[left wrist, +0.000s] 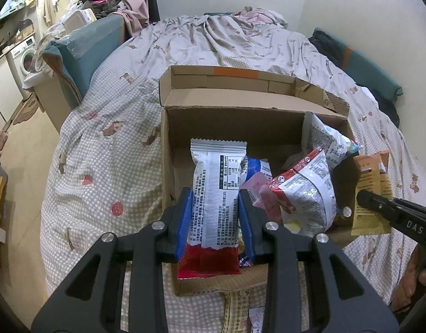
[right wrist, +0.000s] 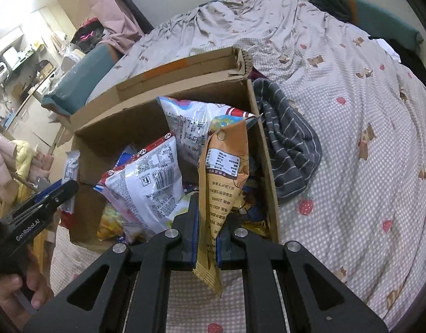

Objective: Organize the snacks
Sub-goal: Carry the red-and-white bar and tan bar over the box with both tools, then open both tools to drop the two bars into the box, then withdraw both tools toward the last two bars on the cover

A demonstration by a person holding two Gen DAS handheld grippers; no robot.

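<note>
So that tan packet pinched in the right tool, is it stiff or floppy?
Probably floppy: the tan packet creases where the right tool pinches it, and its lower end hangs loose below. It looks light, since a narrow pinch holds it upright. The glossy film may be slippery, so it could slide.

Leaning packets hide the cardboard box [right wrist: 107, 127] floor; packet print unreadable.

Bed covered by checked quilt [left wrist: 102, 172] with bear and strawberry print. Grey striped garment [right wrist: 288, 149] bunched on quilt. Teal cushion [left wrist: 85, 52] at bed's left side. Washing machine [left wrist: 24, 58] far left. Pink cloth [left wrist: 132, 2] hanging beyond the cushion.
</note>
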